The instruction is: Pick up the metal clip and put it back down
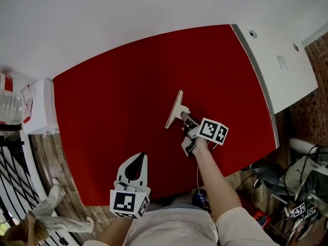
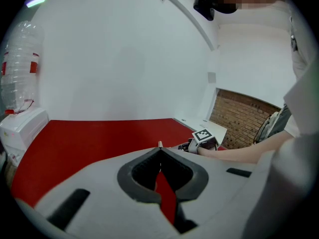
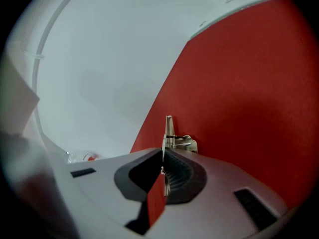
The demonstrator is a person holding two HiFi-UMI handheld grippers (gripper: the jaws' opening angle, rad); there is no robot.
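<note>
The right tool (image 1: 186,119) was clenched on the metal clip (image 1: 175,109) by its narrow lever end, out in the middle of the red desk (image 1: 102,111), leaving the wide plate free; lifted or resting, hard to tell. The left tool (image 1: 138,158) sat closed and empty by the near edge, out of the way

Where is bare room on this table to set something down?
The red table is mostly bare: the stretch left of the metal clip, and the strip between it and the white counter. Crowded only mid-table round the right gripper, and at the near edge by the left gripper.
</note>
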